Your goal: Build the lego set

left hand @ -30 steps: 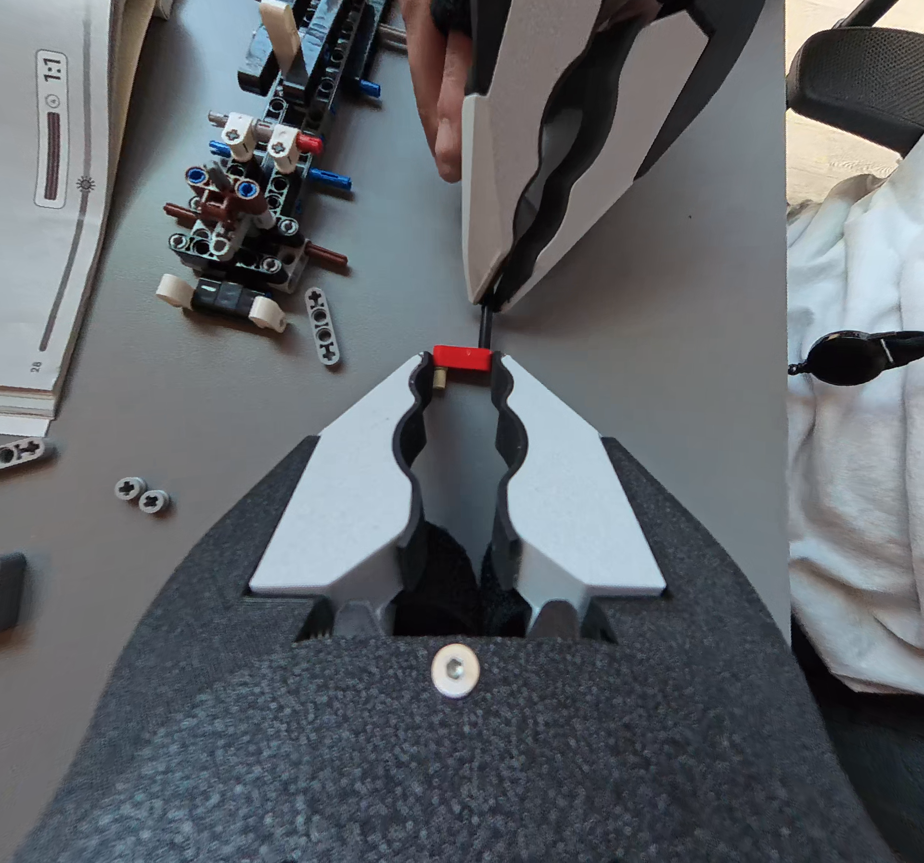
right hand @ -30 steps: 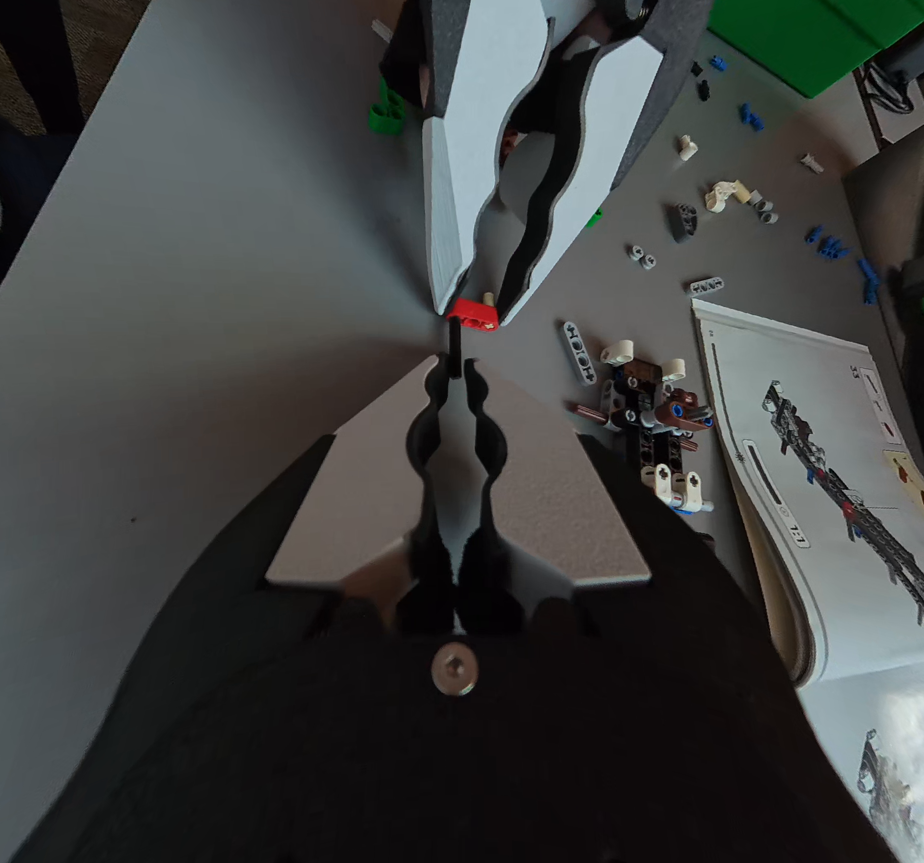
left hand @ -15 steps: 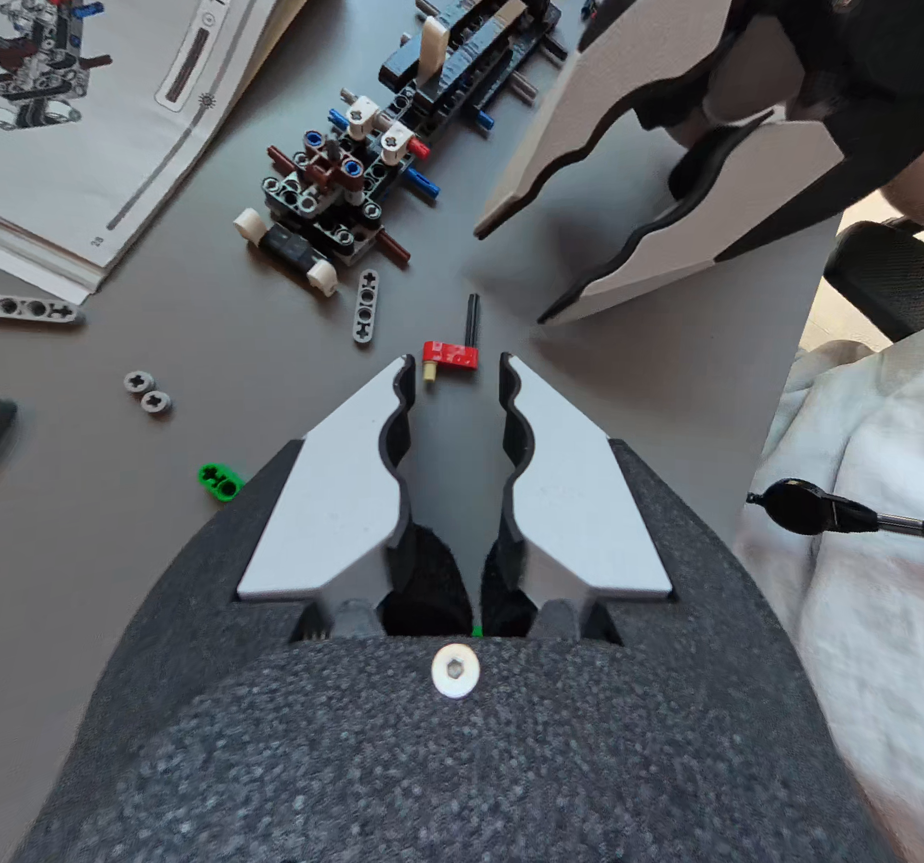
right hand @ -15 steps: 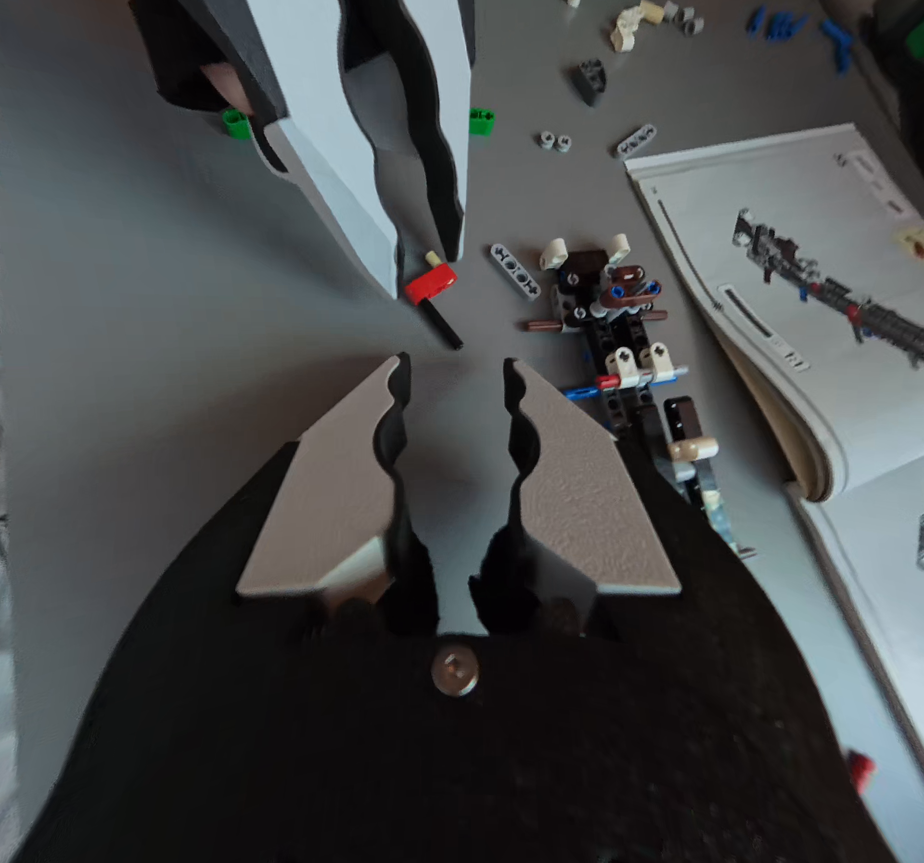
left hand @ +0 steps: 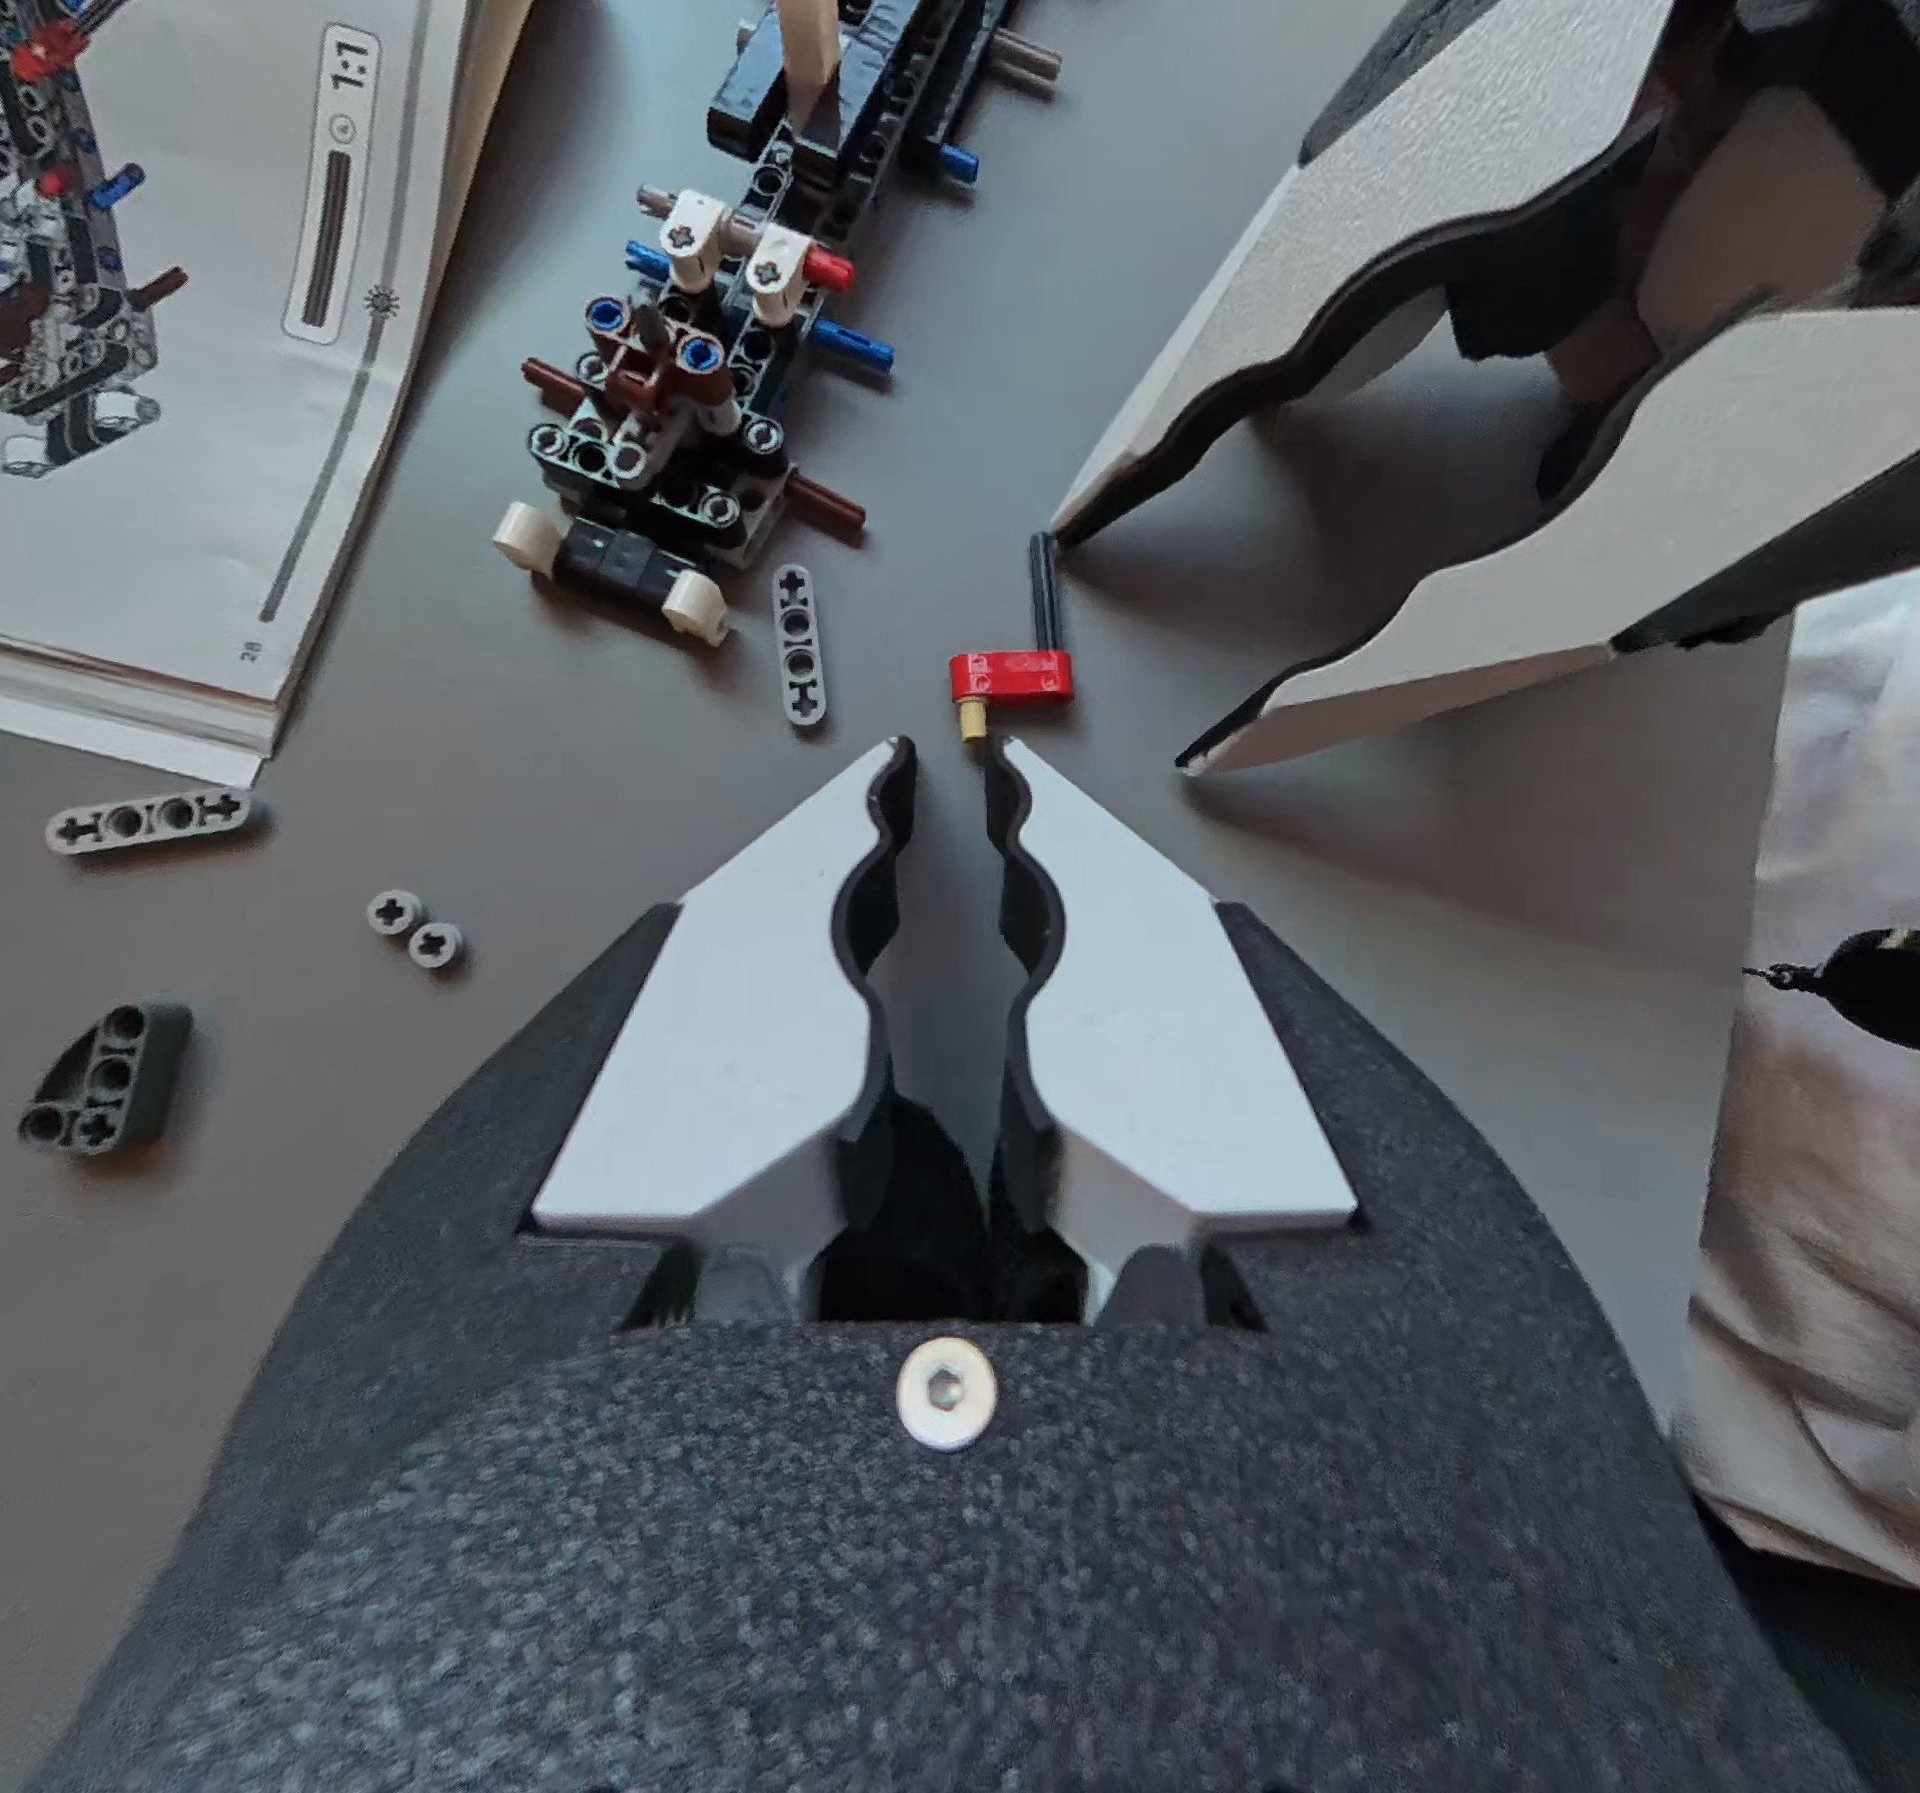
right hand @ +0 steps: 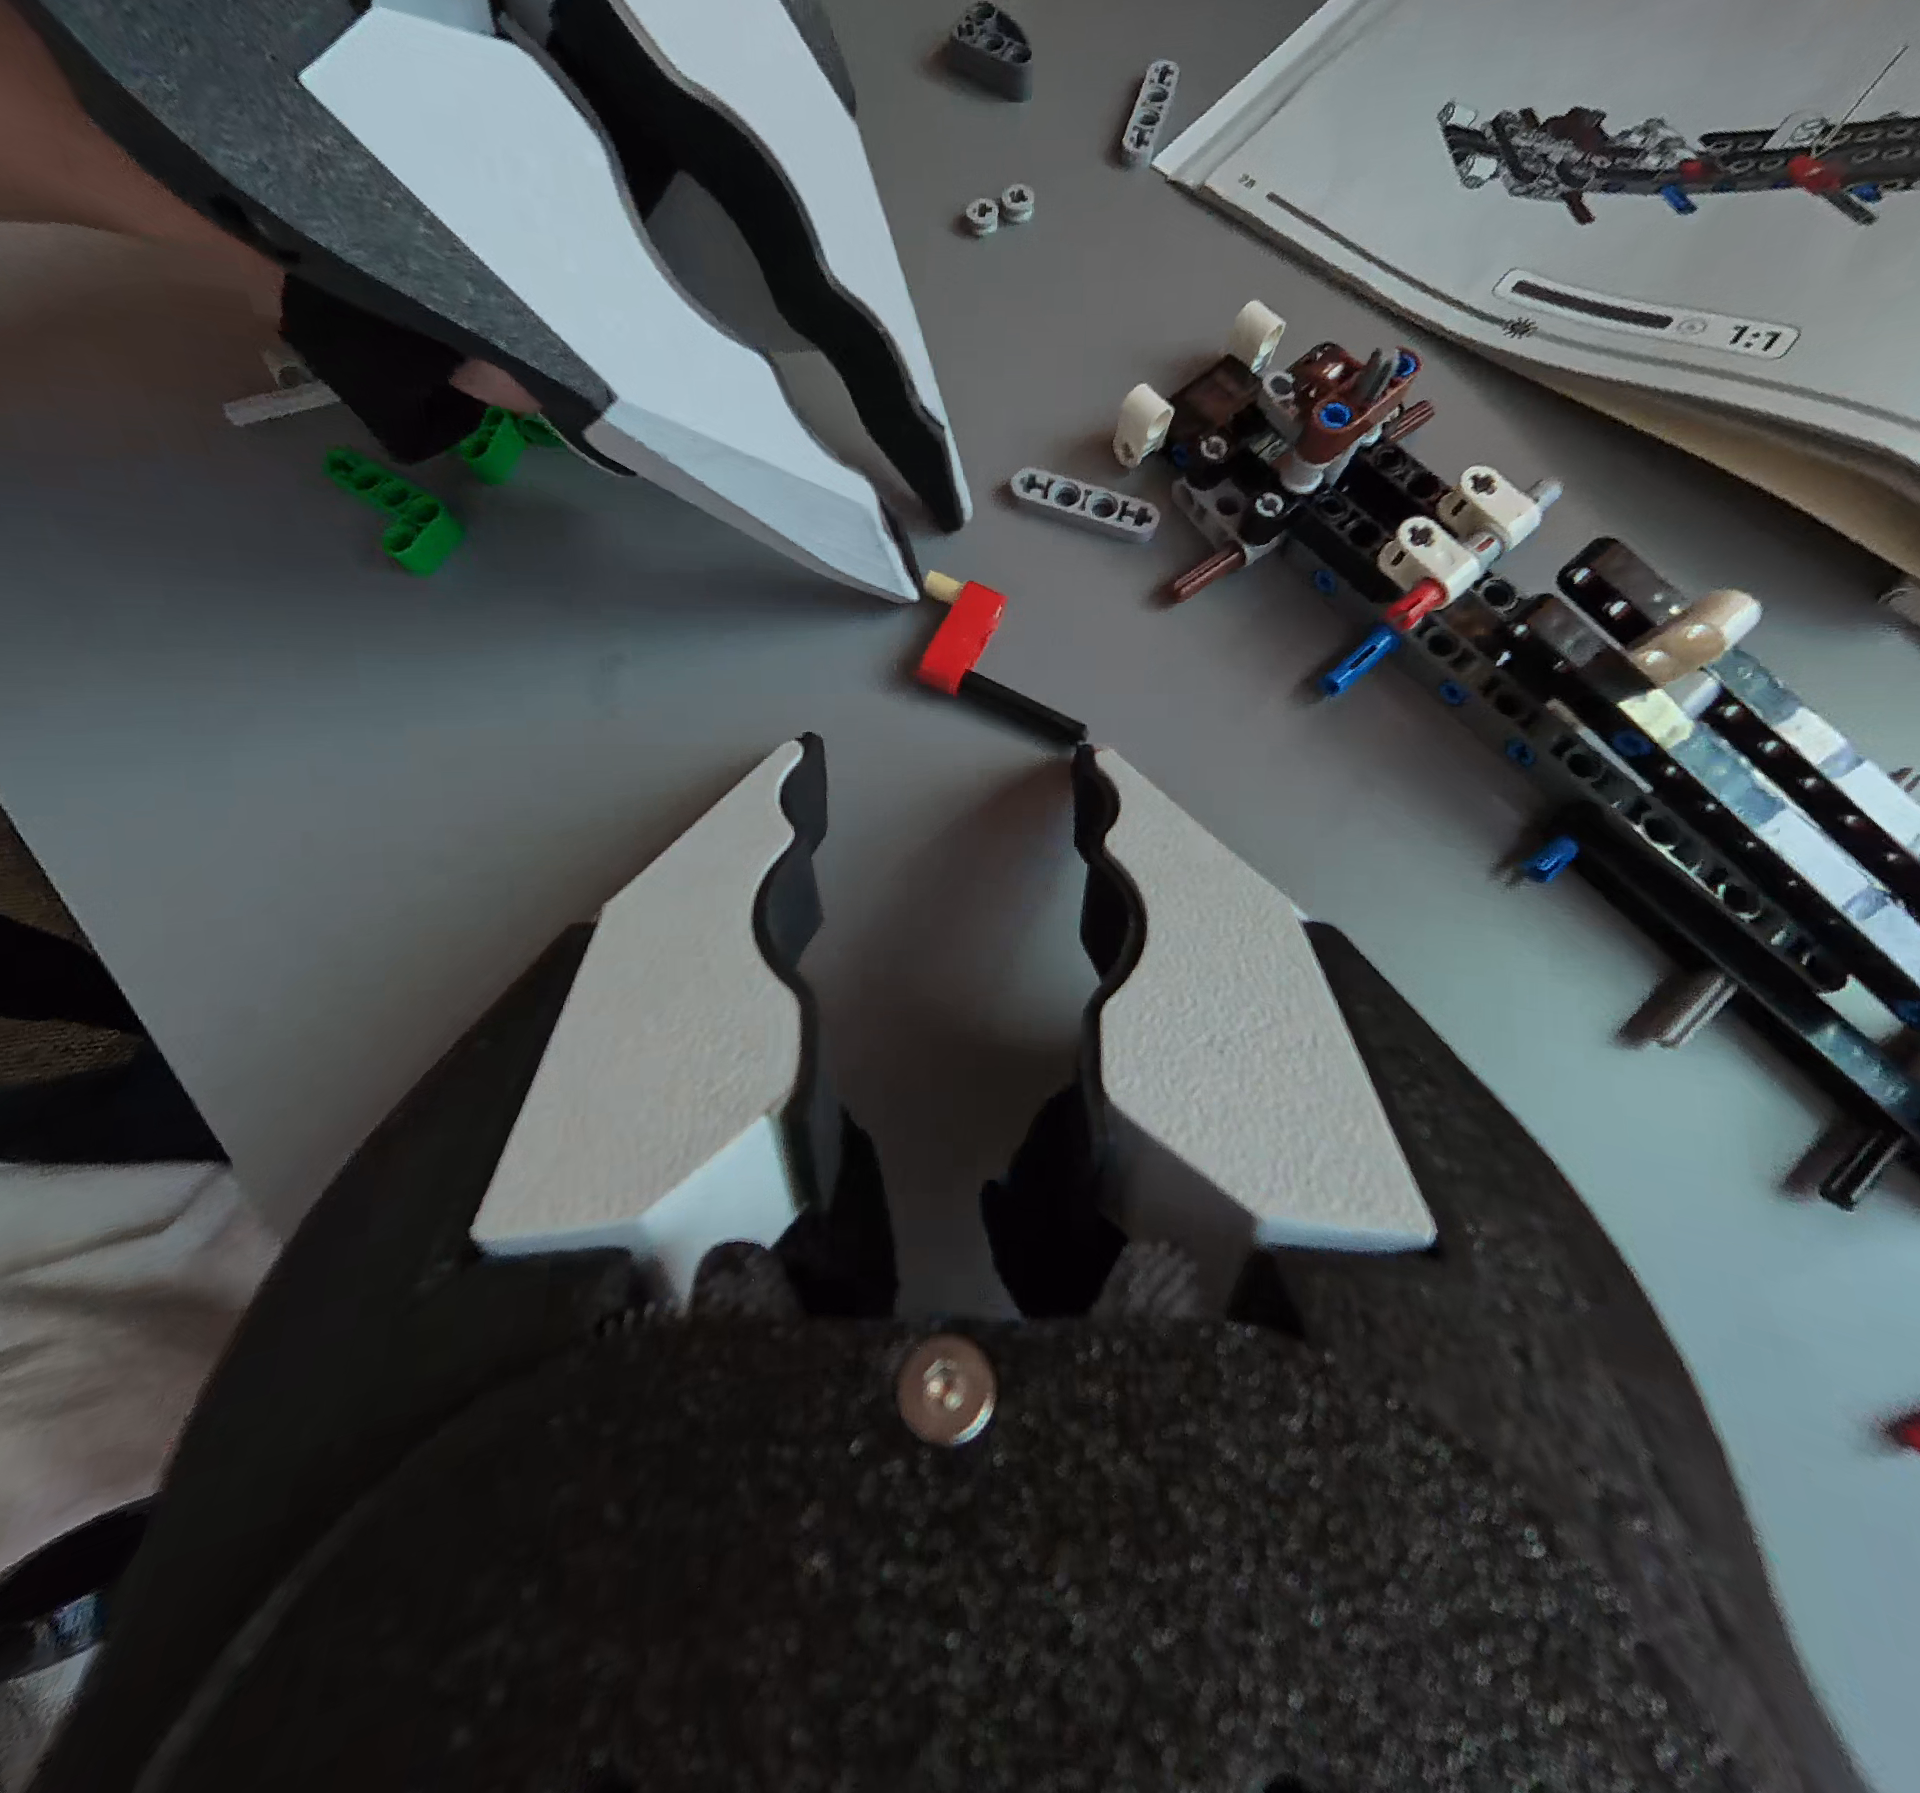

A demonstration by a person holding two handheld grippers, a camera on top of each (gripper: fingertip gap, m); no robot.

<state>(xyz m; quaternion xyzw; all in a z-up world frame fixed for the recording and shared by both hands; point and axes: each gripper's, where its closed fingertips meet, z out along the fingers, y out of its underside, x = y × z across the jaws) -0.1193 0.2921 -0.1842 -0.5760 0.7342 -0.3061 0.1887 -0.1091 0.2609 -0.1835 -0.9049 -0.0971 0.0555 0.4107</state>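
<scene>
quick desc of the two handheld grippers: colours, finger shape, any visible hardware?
Both match: left gripper and right gripper have a speckled dark-grey body, two pale grey wedge-shaped fingers tapering to points, wavy black pads along the inner edges, and one silver hex-socket screw centred on the body. No cables or markings visible.

Open instruction booklet (left hand: 208, 289), half-built brick model (left hand: 748, 309) — loose grey beams, green pieces (right hand: 405, 507), grey table (left hand: 1351, 912)

A matte grey table (left hand: 1351, 912) carries a red lift-arm piece (left hand: 1010, 677) with a black axle (left hand: 1042, 594) at centre, a long black beam assembly (left hand: 727, 372) at eleven o'clock, an open instruction booklet (left hand: 208, 341) at ten, and loose grey connectors (left hand: 415, 930) at eight.
</scene>
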